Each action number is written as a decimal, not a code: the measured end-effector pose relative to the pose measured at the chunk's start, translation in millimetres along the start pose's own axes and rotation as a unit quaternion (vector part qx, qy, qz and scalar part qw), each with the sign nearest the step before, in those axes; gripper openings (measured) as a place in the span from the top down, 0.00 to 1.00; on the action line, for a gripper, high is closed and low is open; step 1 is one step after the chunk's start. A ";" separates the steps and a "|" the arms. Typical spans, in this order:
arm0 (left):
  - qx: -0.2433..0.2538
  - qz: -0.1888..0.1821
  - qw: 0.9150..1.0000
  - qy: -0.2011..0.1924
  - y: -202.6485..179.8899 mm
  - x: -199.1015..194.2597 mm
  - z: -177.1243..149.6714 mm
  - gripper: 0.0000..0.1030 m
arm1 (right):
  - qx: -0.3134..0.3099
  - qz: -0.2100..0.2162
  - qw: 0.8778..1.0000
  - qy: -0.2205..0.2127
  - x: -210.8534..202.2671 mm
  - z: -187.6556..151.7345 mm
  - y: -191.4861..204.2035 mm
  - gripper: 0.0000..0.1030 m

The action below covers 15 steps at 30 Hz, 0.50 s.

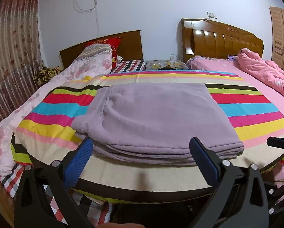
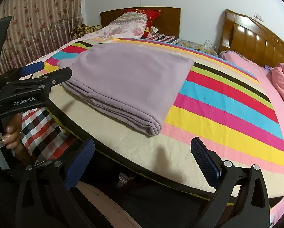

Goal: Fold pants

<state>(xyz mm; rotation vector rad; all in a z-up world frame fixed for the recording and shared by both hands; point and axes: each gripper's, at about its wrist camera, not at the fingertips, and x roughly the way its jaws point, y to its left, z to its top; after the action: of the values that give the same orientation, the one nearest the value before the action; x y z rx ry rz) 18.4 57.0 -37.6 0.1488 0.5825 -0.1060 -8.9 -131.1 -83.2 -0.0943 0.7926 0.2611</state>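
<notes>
The lilac pants (image 1: 157, 117) lay folded into a thick rectangle on the striped bed (image 1: 255, 112), the stacked edge facing the person. The left gripper (image 1: 142, 152) hovered nearest, level and pointing straight at that edge, fingers wide and empty. The right gripper (image 2: 142, 152) sat farther back toward the right corner, fingers likewise wide, gripping nothing.

One pair of lilac pants (image 1: 153, 117), folded into a single stack, lies on one striped sheet (image 1: 255, 112). Two beds stand side by side, so two headboards — a plain dark one (image 1: 130, 43) at eleven o'clock, a glossy panelled one (image 1: 221, 41) at one o'clock. Two grippers show: the left gripper (image 1: 141, 144) and the right gripper (image 2: 142, 146), each with two blue-padded fingers (image 1: 79, 163) spread apart. One pink quilt (image 1: 265, 72) lies bunched at two o'clock. One flowered curtain (image 1: 12, 53) hangs at nine.
</notes>
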 end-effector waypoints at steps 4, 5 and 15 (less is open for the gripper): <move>-0.007 -0.001 1.000 0.005 2.8 1.7 0.0 0.02 | -0.005 0.000 1.000 0.000 0.0 0.8 1.9 0.04; -0.008 -0.001 1.000 0.005 3.5 2.0 0.2 0.02 | -0.006 0.001 1.000 0.000 0.2 0.9 2.2 0.04; -0.011 -0.001 1.000 0.008 5.7 2.0 0.4 0.02 | -0.007 0.001 1.000 0.001 0.9 1.4 1.4 0.04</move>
<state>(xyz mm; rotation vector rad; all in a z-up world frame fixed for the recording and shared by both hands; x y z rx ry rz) 21.1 62.4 -37.8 0.1285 0.5995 -0.0998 -7.7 -129.3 -82.8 -0.1069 0.7936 0.2684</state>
